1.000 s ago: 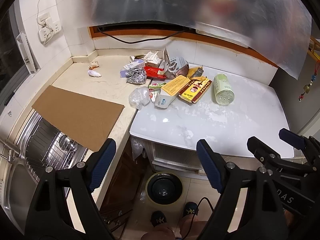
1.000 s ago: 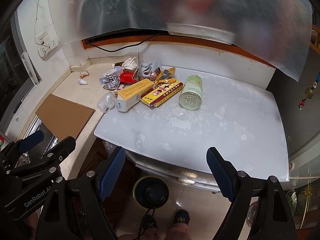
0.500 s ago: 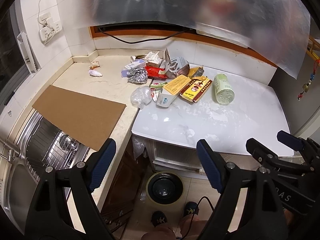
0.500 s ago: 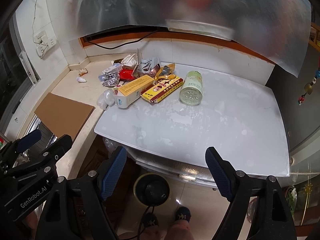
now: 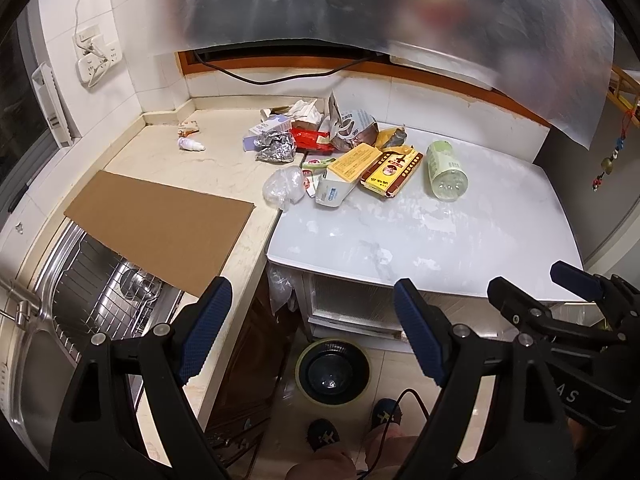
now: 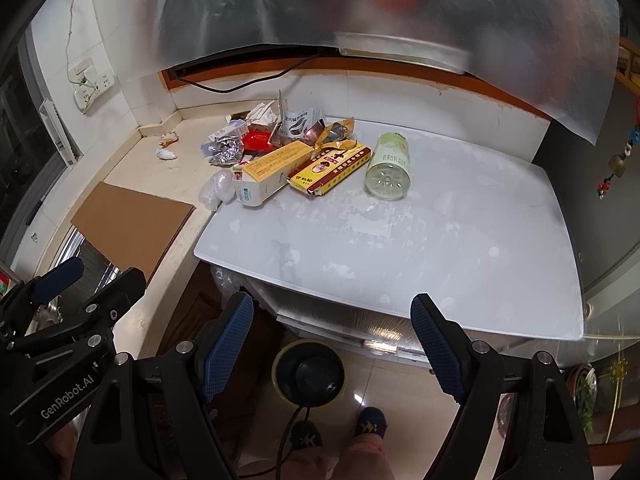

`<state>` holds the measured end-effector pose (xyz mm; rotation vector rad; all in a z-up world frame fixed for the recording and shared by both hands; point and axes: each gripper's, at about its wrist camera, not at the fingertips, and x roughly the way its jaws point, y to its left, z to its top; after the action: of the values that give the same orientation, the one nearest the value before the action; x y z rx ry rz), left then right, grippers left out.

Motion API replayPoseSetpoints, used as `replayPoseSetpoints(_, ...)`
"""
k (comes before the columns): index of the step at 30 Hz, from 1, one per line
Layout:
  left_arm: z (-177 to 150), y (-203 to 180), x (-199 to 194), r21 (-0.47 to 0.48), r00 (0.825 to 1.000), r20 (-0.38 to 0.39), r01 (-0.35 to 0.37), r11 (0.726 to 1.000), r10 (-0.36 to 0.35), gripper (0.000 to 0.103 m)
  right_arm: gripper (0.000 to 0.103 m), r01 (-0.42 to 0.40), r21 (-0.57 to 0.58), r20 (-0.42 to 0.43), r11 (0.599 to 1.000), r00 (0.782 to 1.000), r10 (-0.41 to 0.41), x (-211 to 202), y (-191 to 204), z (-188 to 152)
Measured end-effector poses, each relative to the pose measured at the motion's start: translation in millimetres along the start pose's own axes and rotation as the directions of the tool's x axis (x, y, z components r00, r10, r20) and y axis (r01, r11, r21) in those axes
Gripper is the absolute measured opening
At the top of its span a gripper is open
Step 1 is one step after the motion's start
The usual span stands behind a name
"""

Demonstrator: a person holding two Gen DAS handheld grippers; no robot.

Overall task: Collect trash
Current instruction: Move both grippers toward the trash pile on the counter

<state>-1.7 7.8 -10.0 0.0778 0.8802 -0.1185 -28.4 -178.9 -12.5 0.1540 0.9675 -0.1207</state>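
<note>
Both claws were held spread and empty above the floor, short of the counters. On the left gripper [image 5: 308, 328] two black plastic arms were tipped with blue pads [image 5: 208, 330] of fine knurled rubber; the right gripper [image 6: 332, 346] was built alike, its jaws equally wide apart.

The trash was gathered in a loose heap at the far side, where a beige stone counter [image 5: 224, 168] met a smooth white tabletop [image 6: 420, 248] with rounded corners and a mottled sheen. A clear plastic bottle [image 6: 388, 168] with a pale green label was laid on its side on the tabletop, its ribbed base turned toward the cameras, just beside a flat red-and-yellow carton [image 6: 330, 172]. A longer yellow-and-white box [image 6: 272, 174], open at one end, was seen against that carton. A crumpled clear plastic wad [image 5: 284, 188] was set at the counter's edge, and a ball of crinkled silver foil [image 5: 276, 146] lay farther back among torn paper and a red wrapper [image 5: 310, 138]. A small white dropper-like bottle [image 5: 190, 144] was left apart, near the wall.

A flat sheet of brown cardboard [image 5: 160, 226] was spread partly over a steel sink [image 5: 48, 340] fitted with a wire rack.
</note>
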Motion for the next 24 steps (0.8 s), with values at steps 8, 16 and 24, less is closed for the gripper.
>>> replayPoseSetpoints(8, -1, 10, -3, 0.02, 1.0, 0.006, 0.014, 1.0, -0.015, 0.081, 0.083, 0.008, 0.035, -0.007, 0.999, 1.0, -0.008, -1, 5, -6)
replayPoseSetpoints(16, 2, 24, -9, 0.031, 0.998, 0.036, 0.052, 0.998, -0.053, 0.081, 0.082, 0.04, 0.062, 0.01, 0.997, 0.999, -0.041, -9, 13, -9)
replayPoseSetpoints(24, 14, 20, -5, 0.048, 0.99, 0.047, 0.127, 0.991, -0.129, 0.081, 0.082, 0.1, 0.098, 0.033, 0.99, 0.994, -0.103, -23, 10, -11)
